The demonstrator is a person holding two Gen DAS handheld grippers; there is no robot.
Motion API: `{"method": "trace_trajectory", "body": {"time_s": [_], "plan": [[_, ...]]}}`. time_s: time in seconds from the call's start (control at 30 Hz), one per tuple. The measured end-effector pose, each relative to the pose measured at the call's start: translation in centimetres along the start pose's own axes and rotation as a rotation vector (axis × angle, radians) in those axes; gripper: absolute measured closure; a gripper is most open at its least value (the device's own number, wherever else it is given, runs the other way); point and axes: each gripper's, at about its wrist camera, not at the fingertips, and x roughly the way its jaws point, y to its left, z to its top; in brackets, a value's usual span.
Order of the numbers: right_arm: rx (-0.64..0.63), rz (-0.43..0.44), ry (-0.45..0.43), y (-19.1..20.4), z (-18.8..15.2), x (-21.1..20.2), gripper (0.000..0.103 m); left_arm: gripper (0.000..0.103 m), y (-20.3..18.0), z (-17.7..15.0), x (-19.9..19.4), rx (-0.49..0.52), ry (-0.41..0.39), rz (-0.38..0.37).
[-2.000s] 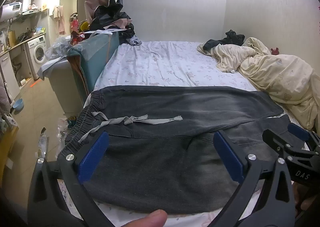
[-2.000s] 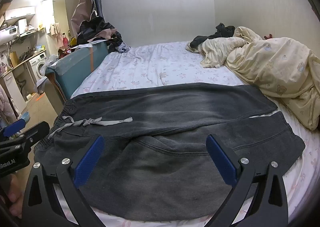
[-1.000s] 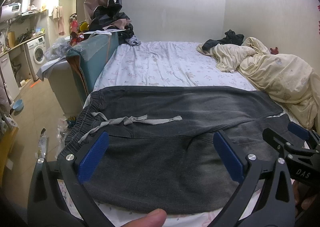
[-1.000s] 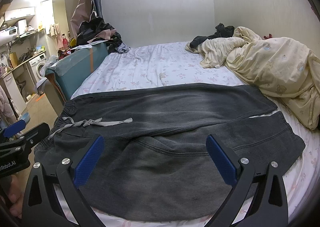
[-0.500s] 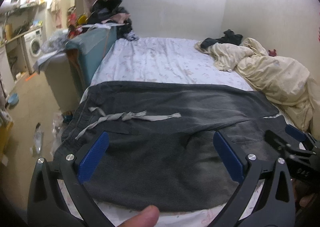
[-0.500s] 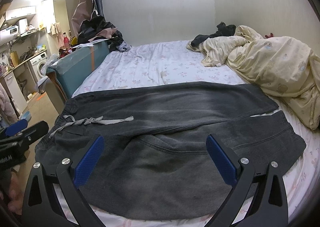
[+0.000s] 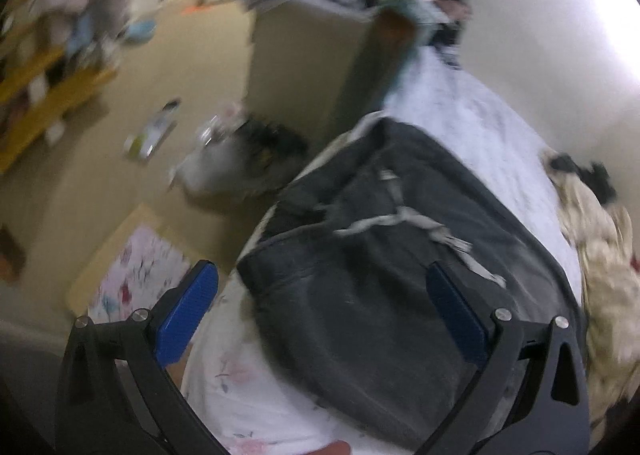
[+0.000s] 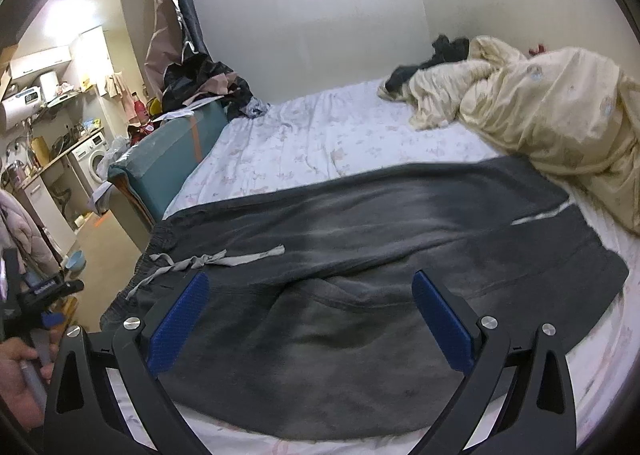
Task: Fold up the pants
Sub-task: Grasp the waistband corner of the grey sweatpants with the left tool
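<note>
Though seemingly flat, dark pants (image 8: 360,255) (unfolded).

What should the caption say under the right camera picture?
Open right gripper above dark pants spread flat on a bed.

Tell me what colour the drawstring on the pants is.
Light grey, against the dark charcoal pants. The drawstring shows best in the right wrist view.
</note>
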Motion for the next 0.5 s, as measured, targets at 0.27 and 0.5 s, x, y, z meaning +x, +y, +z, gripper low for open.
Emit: {"method": "trace_trajectory", "body": {"time_s": [0.27, 0.5], "plan": [[0.040, -0.020, 0.025, -1.2, 0.1, 1.0, 0.000, 0.010, 1.9, -2.2, 8.0, -0.111, 0.143, 0.074], [0.065, -0.035, 0.040, -2.2, 0.1, 1.4, 0.000, 0.069, 2.5, -2.4, 9.8, -0.145, 0.131, 0.063]]}}
